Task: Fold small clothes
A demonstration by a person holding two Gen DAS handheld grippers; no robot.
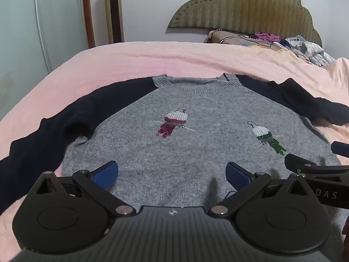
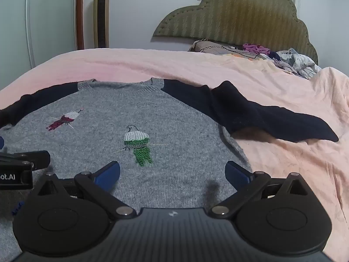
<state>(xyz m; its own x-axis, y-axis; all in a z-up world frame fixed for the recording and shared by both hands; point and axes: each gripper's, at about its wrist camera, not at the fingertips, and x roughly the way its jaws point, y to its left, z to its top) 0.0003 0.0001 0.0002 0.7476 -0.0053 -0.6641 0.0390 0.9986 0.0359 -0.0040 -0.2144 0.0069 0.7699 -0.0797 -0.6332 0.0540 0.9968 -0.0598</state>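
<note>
Grey knit with navy sleeves: a small sweater point(image 1: 196, 135) lies flat and face up on the pink bedspread point(image 1: 174, 56), neckline toward the headboard point(image 1: 246, 6), both sleeves spread out to the sides. From the left wrist camera, the left gripper point(image 1: 172, 173) hangs over the lower part of the grey body, tilted down toward it, its blue pads wide apart with nothing between them but bare knit below. A maroon sequin bird point(image 1: 172, 123) sits near the middle of the chest and a green sequin bird point(image 1: 267, 138) to its right. Part of the right gripper point(image 1: 316, 168) shows at the right edge, close above the fabric near the green bird. A heap of loose clothes point(image 1: 305, 48) rests far back by the headboard, well apart from the sweater, and a tall gold tower fan point(image 1: 113, 11) stands against the wall.

From the right wrist camera, the right gripper point(image 2: 173, 173) likewise stands fully open over the sweater point(image 2: 174, 113), just below the green sequin bird point(image 2: 139, 146), holding nothing. The sweater's right sleeve point(image 2: 272, 120) runs out across the pink bedspread point(image 2: 283, 163), its cuff end slightly raised and rumpled. The left gripper point(image 2: 28, 161) pokes in at the left edge, beside the hem area. The maroon sequin bird point(image 2: 65, 120) lies farther left.
</note>
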